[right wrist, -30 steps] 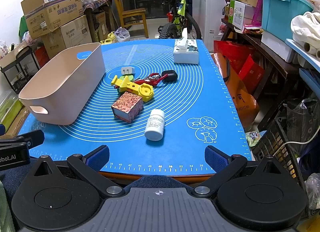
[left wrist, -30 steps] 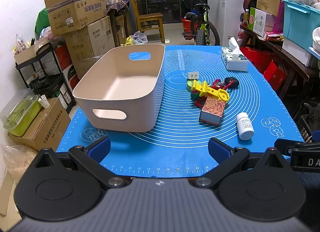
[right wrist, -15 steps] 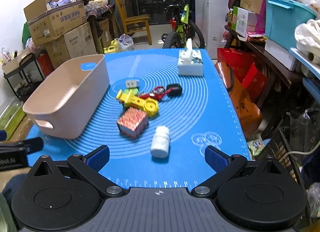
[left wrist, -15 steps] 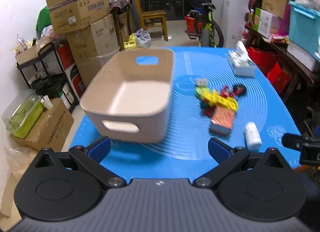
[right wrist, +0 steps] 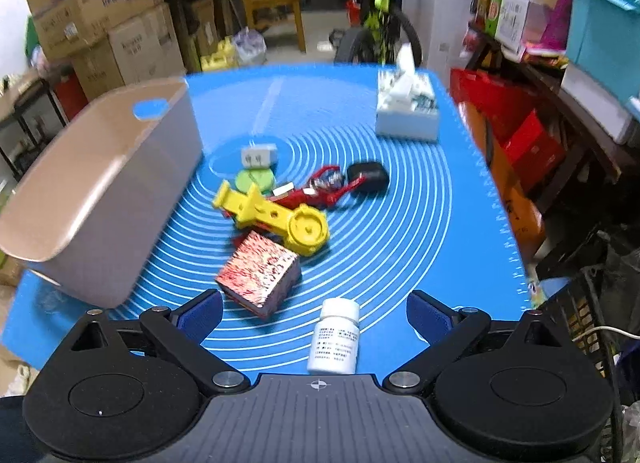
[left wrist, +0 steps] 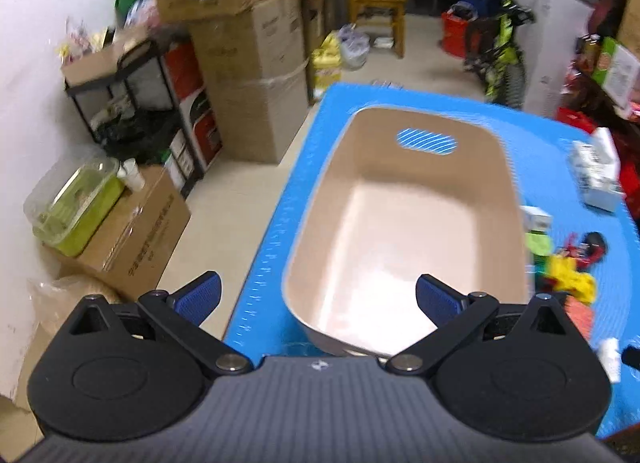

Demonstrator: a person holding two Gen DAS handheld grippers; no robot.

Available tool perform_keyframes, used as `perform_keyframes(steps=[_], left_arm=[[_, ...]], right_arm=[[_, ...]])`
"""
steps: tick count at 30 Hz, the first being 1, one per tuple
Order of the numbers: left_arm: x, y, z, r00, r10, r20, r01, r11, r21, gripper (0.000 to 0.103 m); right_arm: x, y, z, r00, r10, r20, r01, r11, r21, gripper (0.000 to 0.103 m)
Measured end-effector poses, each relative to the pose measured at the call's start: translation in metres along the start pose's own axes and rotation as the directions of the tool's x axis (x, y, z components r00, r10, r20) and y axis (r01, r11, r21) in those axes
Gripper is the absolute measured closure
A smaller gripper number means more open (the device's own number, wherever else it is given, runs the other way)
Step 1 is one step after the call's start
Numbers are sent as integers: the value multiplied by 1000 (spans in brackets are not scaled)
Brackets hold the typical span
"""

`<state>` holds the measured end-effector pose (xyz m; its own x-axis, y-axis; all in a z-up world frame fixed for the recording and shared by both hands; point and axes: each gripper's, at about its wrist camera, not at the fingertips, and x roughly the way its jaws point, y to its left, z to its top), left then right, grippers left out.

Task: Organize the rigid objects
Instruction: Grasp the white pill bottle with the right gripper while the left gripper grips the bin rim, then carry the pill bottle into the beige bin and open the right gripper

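left wrist view: the left gripper (left wrist: 318, 297) hangs above the near end of the bin (left wrist: 304, 231), its blue-padded fingers (left wrist: 200, 295) spread wide with nothing between them. one finger sits out over the mat's left edge, the other over the bin's inside. the bin is beige, with a handle slot in its far wall, and nothing shows inside it. it stands on the left part of the blue mat (left wrist: 532, 135). to its right, blurred, lie a small white plug (left wrist: 536, 218), a green disc (left wrist: 538, 243), a yellow toy (left wrist: 570, 283), a red toy (left wrist: 580, 251) and, farther back, a tissue box (left wrist: 596, 175). stacked cartons (left wrist: 248, 43) and a black rack (left wrist: 132, 103) stand on the floor left of the table.

right wrist view: the right gripper (right wrist: 314, 313) is low over the near edge of the mat (right wrist: 420, 223), fingers (right wrist: 428, 317) wide apart and gripping nothing. a white bottle (right wrist: 334, 337) lies on its side between them, touching neither. just beyond it, a red patterned box (right wrist: 258, 273) lies tilted, and the yellow toy (right wrist: 276, 219) lies behind it, seeming to touch it. the red toy (right wrist: 320, 189) and a black case (right wrist: 368, 177) lie farther back, with the green disc (right wrist: 254, 179) and the plug (right wrist: 258, 155) toward the bin (right wrist: 100, 191), which stands at the left. the tissue box (right wrist: 408, 111) is at the far right of the mat. a bicycle (right wrist: 376, 27) and a wooden chair (right wrist: 272, 3) stand beyond the table.
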<state>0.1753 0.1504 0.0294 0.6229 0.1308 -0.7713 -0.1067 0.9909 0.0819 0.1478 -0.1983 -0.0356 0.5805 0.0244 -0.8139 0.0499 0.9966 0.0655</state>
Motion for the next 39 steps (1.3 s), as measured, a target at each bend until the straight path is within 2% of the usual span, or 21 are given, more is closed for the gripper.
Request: perform_keyframes(steps=[2,3,7,10,12,14,17,18,22,24,28,31,35,39], left_arm=[[24,7,4,999,-2,-46,2,1000,-2,5],[33,9,5,998,6,-59,-6,1000,-3,13],[69,12,4,989,-8,-145,6,1000,-14,26],[85,10,3,984,-2,-180,0,1000,-12,42],[92,11,2,979,-15,-203,8,999,-36,58],[97,10,0,973,-27,-229,14,998,-57,66],[102,11,2,970,13,-244,-22,999,-36,80],[104,13,3,969,16,-245,-26,999,-40,85],[106,24,1,972,-50,-232,27,994,-103,89],[108,24,1,972,-64,-225,39,993,-110,89],[110,25,3,973,-74,-217,48,992,-119,90],[113,29,4,974,-83,-211,56,990,-131,90],[114,30,5,974,-86,-209,58,989,-136,90],[114,32,4,975,-86,-207,57,988,-140,90]], right_arm=[[20,-1,1,999,-10,-42,10,1000,3,6],[28,-3,0,998,-15,-62,15,1000,1,8],[56,-5,-2,991,-46,-127,44,999,-12,10],[70,-8,-3,983,-53,-175,53,999,-4,13],[78,-8,-6,976,-54,-209,56,998,0,16],[84,-7,-9,969,-63,-241,63,998,-7,20],[86,-3,-12,966,-70,-247,67,998,-23,23],[85,-2,-12,967,-65,-246,62,998,-20,27],[79,1,-14,969,-60,-241,58,998,-15,44],[76,5,-14,968,-60,-242,57,998,-19,58],[74,4,-10,971,-66,-230,61,998,-27,58],[64,5,-2,979,-88,-182,84,996,-27,58],[40,13,27,993,-87,-75,85,996,-34,58],[15,40,68,998,-22,62,28,994,-103,58]])
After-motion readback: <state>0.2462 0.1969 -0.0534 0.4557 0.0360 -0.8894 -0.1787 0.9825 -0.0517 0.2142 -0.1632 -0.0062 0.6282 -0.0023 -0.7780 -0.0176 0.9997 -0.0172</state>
